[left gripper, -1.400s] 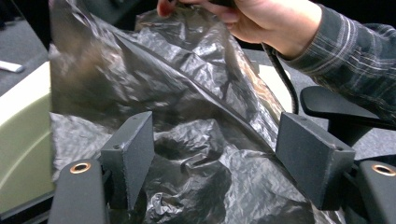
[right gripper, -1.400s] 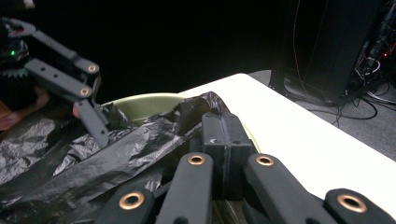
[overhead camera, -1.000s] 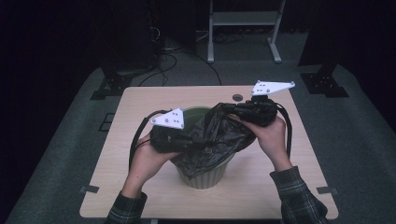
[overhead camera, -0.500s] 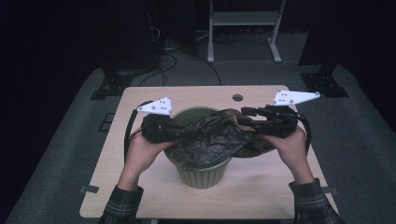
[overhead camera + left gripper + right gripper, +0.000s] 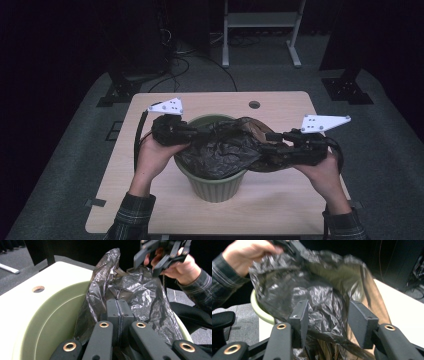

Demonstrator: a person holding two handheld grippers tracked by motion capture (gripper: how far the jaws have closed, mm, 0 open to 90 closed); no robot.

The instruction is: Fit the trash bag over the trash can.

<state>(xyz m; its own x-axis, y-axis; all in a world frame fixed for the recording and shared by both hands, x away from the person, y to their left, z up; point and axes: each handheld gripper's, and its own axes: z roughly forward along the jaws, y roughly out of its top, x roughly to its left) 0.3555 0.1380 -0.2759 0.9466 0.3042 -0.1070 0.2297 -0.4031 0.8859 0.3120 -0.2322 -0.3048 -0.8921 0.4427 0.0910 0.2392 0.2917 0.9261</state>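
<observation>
A pale green bin (image 5: 215,186) stands at the middle of the wooden table (image 5: 285,200), and a crumpled black plastic bag (image 5: 225,152) lies stretched across its mouth. My left gripper (image 5: 194,133) hangs over the bin's left rim, shut on a fold of the bag (image 5: 140,290); in the left gripper view its jaws (image 5: 119,304) meet with film pinched between them. My right gripper (image 5: 270,144) is just right of the bin. Its jaws (image 5: 328,312) have just been opening and stand apart, with loose bag film (image 5: 322,297) hanging between them, not pressed.
The table has a small round hole (image 5: 254,105) near its far edge. Dark floor with cables, stand feet (image 5: 347,90) and a metal frame (image 5: 260,30) surrounds the table. The person's right hand (image 5: 182,267) and left hand (image 5: 244,255) hold the grippers over the bin.
The two hands have drawn apart, the right one farther to the right, spreading the bag wider over the bin. The right gripper's jaws have gone from closed to apart.
</observation>
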